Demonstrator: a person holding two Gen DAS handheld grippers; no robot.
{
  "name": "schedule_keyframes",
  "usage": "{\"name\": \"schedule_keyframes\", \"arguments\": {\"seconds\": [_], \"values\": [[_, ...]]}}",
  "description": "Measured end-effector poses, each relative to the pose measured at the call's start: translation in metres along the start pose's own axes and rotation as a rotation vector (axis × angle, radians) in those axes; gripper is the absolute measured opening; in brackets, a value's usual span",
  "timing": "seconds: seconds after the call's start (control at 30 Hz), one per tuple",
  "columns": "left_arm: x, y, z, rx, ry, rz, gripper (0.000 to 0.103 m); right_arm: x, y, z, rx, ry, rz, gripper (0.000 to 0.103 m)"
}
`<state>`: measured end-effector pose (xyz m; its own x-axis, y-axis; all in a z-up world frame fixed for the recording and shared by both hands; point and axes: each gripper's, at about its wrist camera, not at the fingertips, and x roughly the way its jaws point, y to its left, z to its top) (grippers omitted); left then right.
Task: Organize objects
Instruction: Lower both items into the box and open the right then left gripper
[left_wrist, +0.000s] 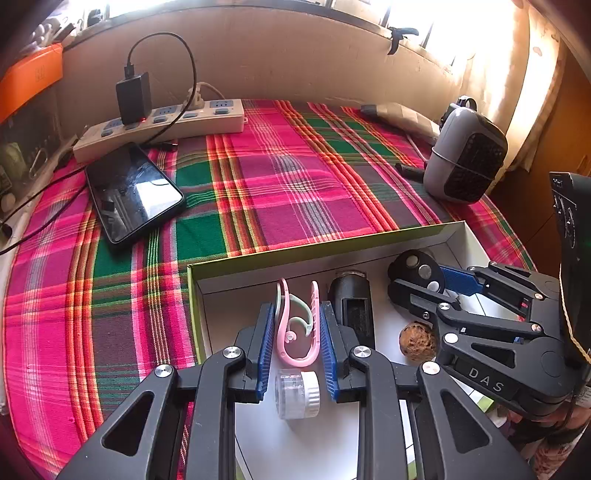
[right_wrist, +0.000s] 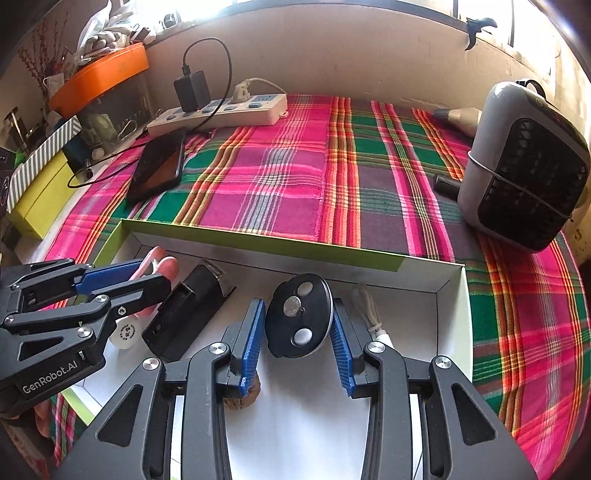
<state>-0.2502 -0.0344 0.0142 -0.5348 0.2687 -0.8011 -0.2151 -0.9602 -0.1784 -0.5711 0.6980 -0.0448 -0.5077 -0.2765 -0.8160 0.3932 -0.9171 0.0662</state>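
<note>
A shallow white box with a green rim (left_wrist: 317, 251) (right_wrist: 266, 240) lies on the plaid cloth. My left gripper (left_wrist: 297, 317) is shut on a pink and mint ear-hook piece (left_wrist: 295, 325) inside the box; it also shows in the right wrist view (right_wrist: 110, 280). My right gripper (right_wrist: 297, 325) is shut on a black oval disc with silver buttons (right_wrist: 299, 321), which the left wrist view also shows (left_wrist: 417, 271). In the box lie a black rectangular device (left_wrist: 352, 306) (right_wrist: 184, 314), a clear round cap (left_wrist: 297, 393), a brown walnut (left_wrist: 417, 341) and a white cord (right_wrist: 369, 310).
A phone (left_wrist: 133, 192) (right_wrist: 159, 166) and a power strip with a black charger (left_wrist: 162, 125) (right_wrist: 221, 110) lie at the back left. A grey fan heater (left_wrist: 463, 155) (right_wrist: 524, 166) stands at the right. An orange-lidded container (right_wrist: 99, 77) and a yellow box (right_wrist: 40, 192) stand at the left.
</note>
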Motion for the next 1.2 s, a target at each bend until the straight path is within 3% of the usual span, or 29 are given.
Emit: {"name": "schedule_keyframes", "arguments": {"seconds": [0.2,0.27,0.33,0.9,1.2], "values": [[0.000,0.000,0.000,-0.001,0.000,0.009,0.022,0.001,0.001,0.000,0.003,0.000,-0.003,0.039],[0.000,0.001,0.000,-0.003,0.001,0.009,0.022,0.001,0.002,0.001,0.005,0.003,-0.006,0.048],[0.000,0.001,0.000,0.000,0.001,0.009,0.022,0.001,0.002,0.001,0.009,0.003,-0.006,0.049],[-0.003,0.001,-0.001,-0.012,0.003,0.011,0.028,-0.007,0.003,-0.001,0.010,-0.014,-0.008,0.050],[-0.023,-0.001,-0.009,-0.030,-0.041,0.042,0.031,-0.019,0.002,-0.004,0.024,-0.040,0.000,0.050]]}}
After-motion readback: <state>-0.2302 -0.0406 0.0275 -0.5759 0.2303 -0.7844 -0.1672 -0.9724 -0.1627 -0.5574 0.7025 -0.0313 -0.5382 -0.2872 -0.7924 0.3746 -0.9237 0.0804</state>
